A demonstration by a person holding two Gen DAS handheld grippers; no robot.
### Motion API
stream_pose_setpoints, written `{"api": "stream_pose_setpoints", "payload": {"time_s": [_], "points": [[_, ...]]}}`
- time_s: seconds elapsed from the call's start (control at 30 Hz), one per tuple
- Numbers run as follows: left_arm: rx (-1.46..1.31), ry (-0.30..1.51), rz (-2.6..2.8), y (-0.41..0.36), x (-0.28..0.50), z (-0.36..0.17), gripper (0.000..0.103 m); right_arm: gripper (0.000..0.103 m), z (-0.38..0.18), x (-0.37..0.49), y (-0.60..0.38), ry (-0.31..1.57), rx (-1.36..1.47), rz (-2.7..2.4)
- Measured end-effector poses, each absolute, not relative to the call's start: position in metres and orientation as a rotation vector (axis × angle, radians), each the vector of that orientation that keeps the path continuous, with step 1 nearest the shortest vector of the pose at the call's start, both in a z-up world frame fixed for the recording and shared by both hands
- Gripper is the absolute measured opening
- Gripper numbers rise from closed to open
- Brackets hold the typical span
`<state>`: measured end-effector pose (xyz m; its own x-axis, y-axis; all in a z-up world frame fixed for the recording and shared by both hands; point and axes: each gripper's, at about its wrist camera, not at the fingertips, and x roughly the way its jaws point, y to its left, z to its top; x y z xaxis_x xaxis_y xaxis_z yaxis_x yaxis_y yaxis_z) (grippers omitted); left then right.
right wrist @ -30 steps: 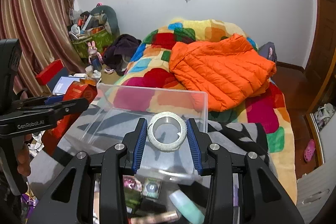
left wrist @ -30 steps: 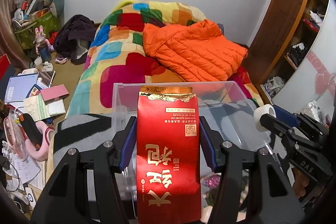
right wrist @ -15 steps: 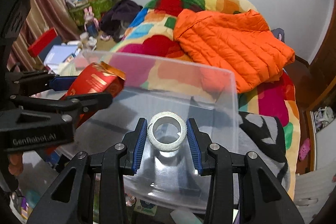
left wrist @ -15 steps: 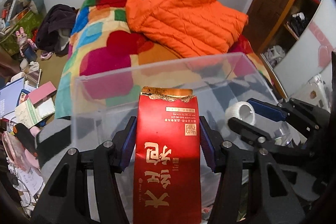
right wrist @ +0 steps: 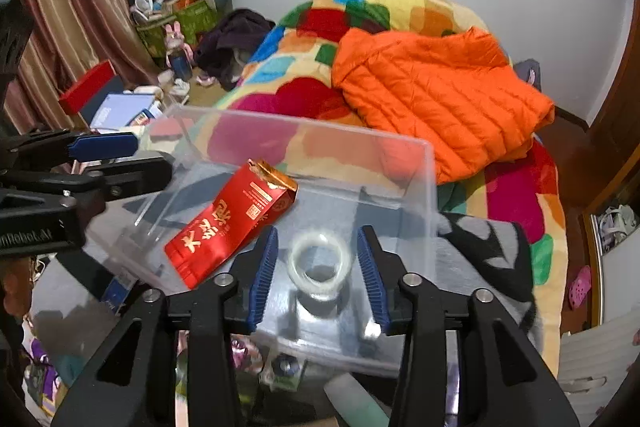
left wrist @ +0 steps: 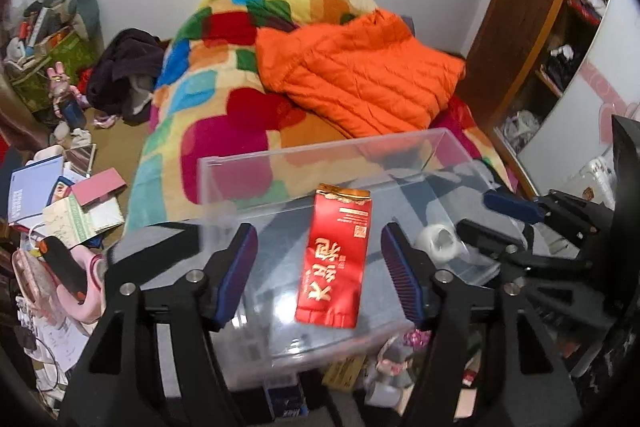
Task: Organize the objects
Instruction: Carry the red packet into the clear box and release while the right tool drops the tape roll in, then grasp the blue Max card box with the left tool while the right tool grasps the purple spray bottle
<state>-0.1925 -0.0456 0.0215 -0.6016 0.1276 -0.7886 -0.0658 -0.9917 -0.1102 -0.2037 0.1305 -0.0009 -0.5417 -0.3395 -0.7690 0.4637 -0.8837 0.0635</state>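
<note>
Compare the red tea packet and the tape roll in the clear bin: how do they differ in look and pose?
The red tea packet is a flat, opaque, long pouch with gold lettering; the tape roll is a small, pale, translucent ring. The packet lies slanted toward the bin's left side; the roll sits lower right, between the right gripper's open fingers. Both are released inside the clear plastic bin, with the left gripper open too.

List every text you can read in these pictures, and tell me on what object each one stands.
"nRobot.AI", its start cut off by the frame edge: on the body of the left gripper, seen in the right wrist view.
Large gold Chinese characters: on the red packet; I cannot read them with certainty.
Small print on the packet: too small.
</note>
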Motion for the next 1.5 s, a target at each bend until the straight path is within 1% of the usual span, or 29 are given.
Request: {"api": "stream_pose_setpoints", "payload": {"time_s": [0.03,0.07,0.1,0.23,0.33,0.47,0.5,0.73,0.93,1.03,1.2,1.23,1.27,1.3,1.37,1.4,1.43,1.47,1.5], "points": [[-1.331,-0.109,2.73,-0.049,-0.186,0.025,0.068,0.047,0.004,-0.2,0.135,0.191,1.142,-2.41],[-1.318,-0.11,2.746,-0.052,-0.178,0.027,0.069,0.053,0.009,-0.195,0.14,0.177,1.125,-2.415],[-1.309,-0.107,2.757,-0.054,-0.171,0.03,0.07,0.056,0.012,-0.191,0.142,0.172,1.116,-2.418],[-1.287,-0.119,2.787,-0.064,-0.142,0.032,0.074,0.058,0.027,-0.175,0.153,0.163,1.065,-2.441],[-1.285,-0.122,2.811,-0.069,-0.121,0.028,0.074,0.059,0.036,-0.161,0.164,0.175,1.015,-2.487],[-1.319,-0.147,2.815,-0.078,-0.1,0.015,0.076,0.066,0.039,-0.146,0.182,0.19,0.979,-2.553],[-1.333,-0.156,2.809,-0.079,-0.096,0.011,0.076,0.066,0.038,-0.144,0.187,0.192,0.98,-2.567],[-1.454,-0.172,2.759,-0.081,-0.081,-0.026,0.076,0.067,0.003,-0.134,0.228,0.17,1.112,-2.636],[-1.54,-0.167,2.696,-0.077,-0.083,-0.054,0.076,0.066,-0.034,-0.136,0.258,0.089,1.261,-2.662],[-1.575,-0.157,2.669,-0.075,-0.088,-0.064,0.076,0.062,-0.05,-0.14,0.272,-0.012,1.331,-2.634],[-1.586,-0.092,2.697,-0.07,-0.099,-0.072,0.076,0.049,-0.064,-0.141,0.27,-0.018,1.374,-2.587],[-1.582,-0.089,2.704,-0.07,-0.101,-0.072,0.073,0.047,-0.066,-0.142,0.269,-0.018,1.373,-2.583],[-1.572,-0.083,2.715,-0.069,-0.102,-0.072,0.068,0.045,-0.067,-0.142,0.268,-0.023,1.366,-2.585],[-1.567,-0.074,2.724,-0.069,-0.102,-0.072,0.065,0.042,-0.067,-0.143,0.268,-0.026,1.367,-2.584],[-1.546,-0.06,2.744,-0.068,-0.101,-0.072,0.054,0.036,-0.069,-0.145,0.268,-0.04,1.375,-2.572],[-1.538,-0.057,2.75,-0.068,-0.101,-0.072,0.05,0.034,-0.071,-0.147,0.267,-0.042,1.382,-2.567],[-1.53,-0.053,2.754,-0.068,-0.1,-0.071,0.043,0.033,-0.072,-0.146,0.267,-0.034,1.387,-2.564],[-1.523,-0.053,2.751,-0.068,-0.099,-0.071,0.038,0.031,-0.075,-0.146,0.265,-0.016,1.397,-2.557],[-1.515,-0.06,2.747,-0.069,-0.098,-0.07,0.035,0.028,-0.076,-0.145,0.265,-0.008,1.4,-2.553]]}}
